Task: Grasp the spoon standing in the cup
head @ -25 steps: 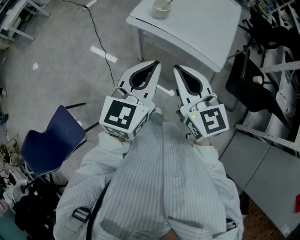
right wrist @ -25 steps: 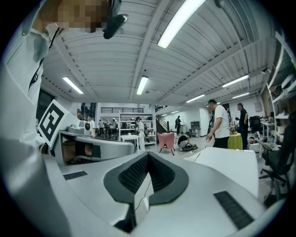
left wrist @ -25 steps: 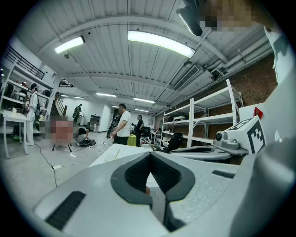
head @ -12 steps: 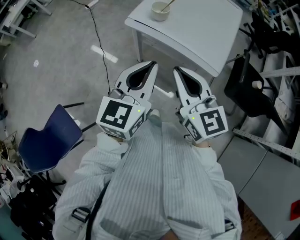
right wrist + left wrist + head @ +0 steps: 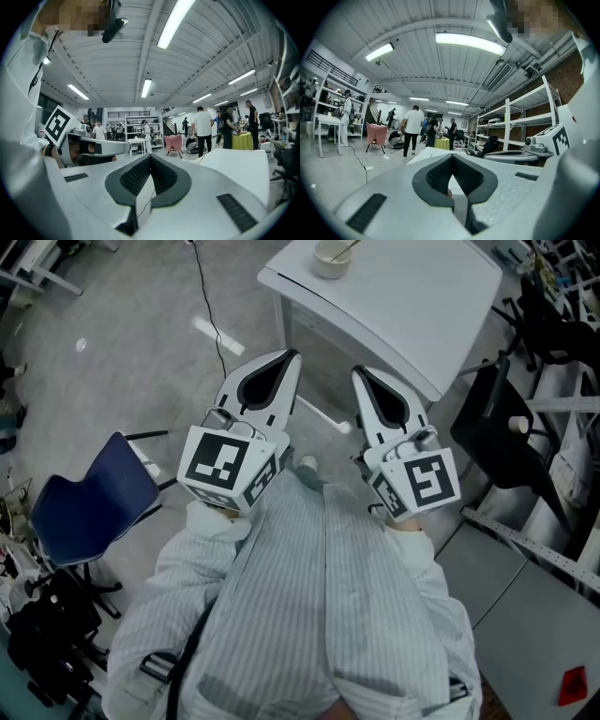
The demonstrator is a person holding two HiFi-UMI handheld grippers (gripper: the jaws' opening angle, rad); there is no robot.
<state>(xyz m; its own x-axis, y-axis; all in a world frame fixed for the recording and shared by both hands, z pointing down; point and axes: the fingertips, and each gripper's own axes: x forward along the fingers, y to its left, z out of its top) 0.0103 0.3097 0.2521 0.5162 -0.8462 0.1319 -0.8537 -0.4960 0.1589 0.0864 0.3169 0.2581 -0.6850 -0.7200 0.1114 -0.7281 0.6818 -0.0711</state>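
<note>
Tongs (image 5: 291, 354) (image 5: 360, 372) two, cup (image 5: 328, 259) one, spoon (image 5: 347, 248) one

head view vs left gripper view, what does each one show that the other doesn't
Only the head view: the cup with the spoon near a corner of the white table, a blue chair, the person's striped sleeves. Only the left gripper view: ceiling lights, people standing, a pink chair, shelving. Both: the left hand-held gripper with jaws together, the right hand-held gripper and the table.
</note>
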